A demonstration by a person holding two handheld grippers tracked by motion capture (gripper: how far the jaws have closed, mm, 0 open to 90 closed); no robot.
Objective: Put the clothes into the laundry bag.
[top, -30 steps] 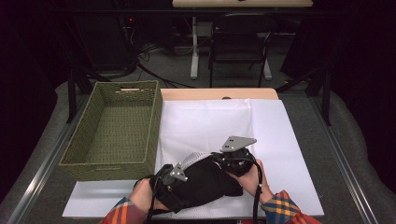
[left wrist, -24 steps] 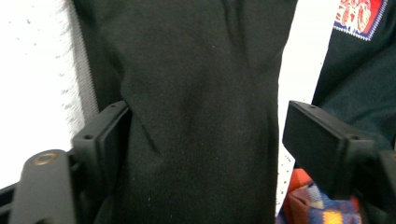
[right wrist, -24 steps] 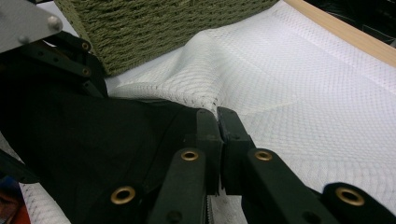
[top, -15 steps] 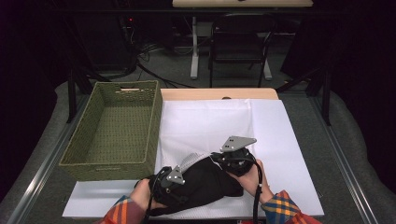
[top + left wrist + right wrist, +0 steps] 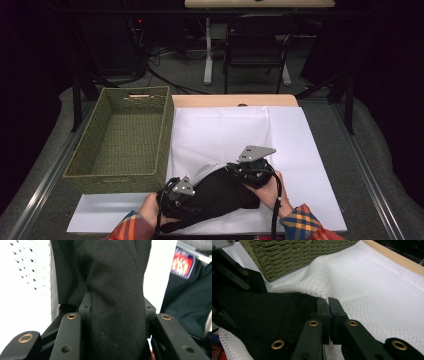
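— Two grippers on one black garment, both at the near edge of the table. Can you see how the left gripper has it?

— Its jaws stand apart with a thick fold of the black cloth bunched between them, and they're pressing on it from both sides. That's plain in the left gripper view.

— And the right gripper?

— Clamped nearly together, pinching the edge of the black fabric where it meets the white mesh cloth underneath.

— Where does the garment lie?

— On that white cloth, towards the front, stretched between the two hands. A bit of striped grey fabric peeks out at its top edge.

— The green woven basket?

— It sits to the left, just beside the white cloth, apart from the garment.
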